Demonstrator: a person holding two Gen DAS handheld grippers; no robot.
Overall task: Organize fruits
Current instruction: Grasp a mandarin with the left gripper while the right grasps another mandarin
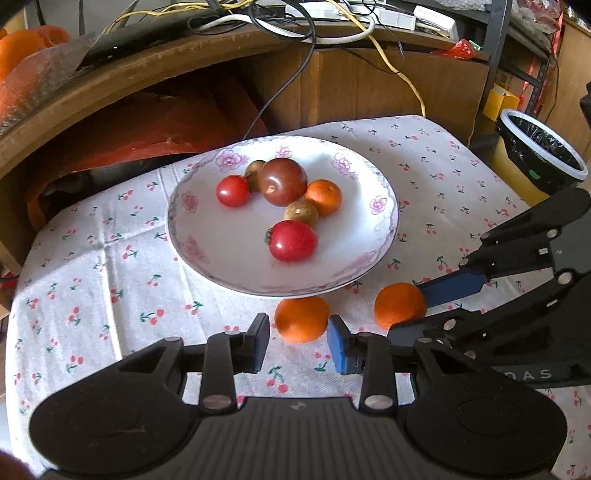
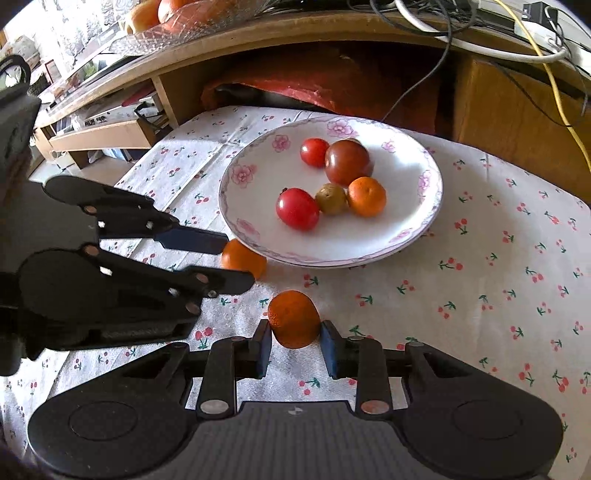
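Left wrist view shows the worktop under a white cherry-print cloth (image 1: 92, 280), with a wooden desk (image 1: 184, 62) behind it carrying a tangle of cables (image 1: 295, 22), and a black-lined bin (image 1: 543, 147) off to the right. On the cloth sits a white plate (image 1: 207, 236) with a pink flower rim. In it lie a dark tomato (image 1: 282, 181), two red tomatoes, one near the front (image 1: 293, 240) and one at the left (image 1: 232, 191), an orange (image 1: 324, 197), and two small brown fruits, one (image 1: 301, 213) touching the orange and one (image 1: 255, 171) half hidden behind the dark tomato.

Two more oranges lie on the cloth just in front of the plate. The left one (image 1: 302, 318) sits at the plate's rim, between the tips of the left claw (image 1: 298, 343); the jaws stand wider than the fruit, with a gap on each side. The right one (image 1: 400, 305) lies near it, between the fingers of the right claw (image 1: 424, 308), which comes in from the right.

Right wrist view shows that claw (image 2: 295, 349) narrow around its orange (image 2: 294, 318), the blue pads (image 2: 328, 350) close against both sides; whether they press the fruit I cannot tell. The left claw (image 2: 236, 258) straddles the other orange (image 2: 243, 258) beside the plate (image 2: 258, 218).
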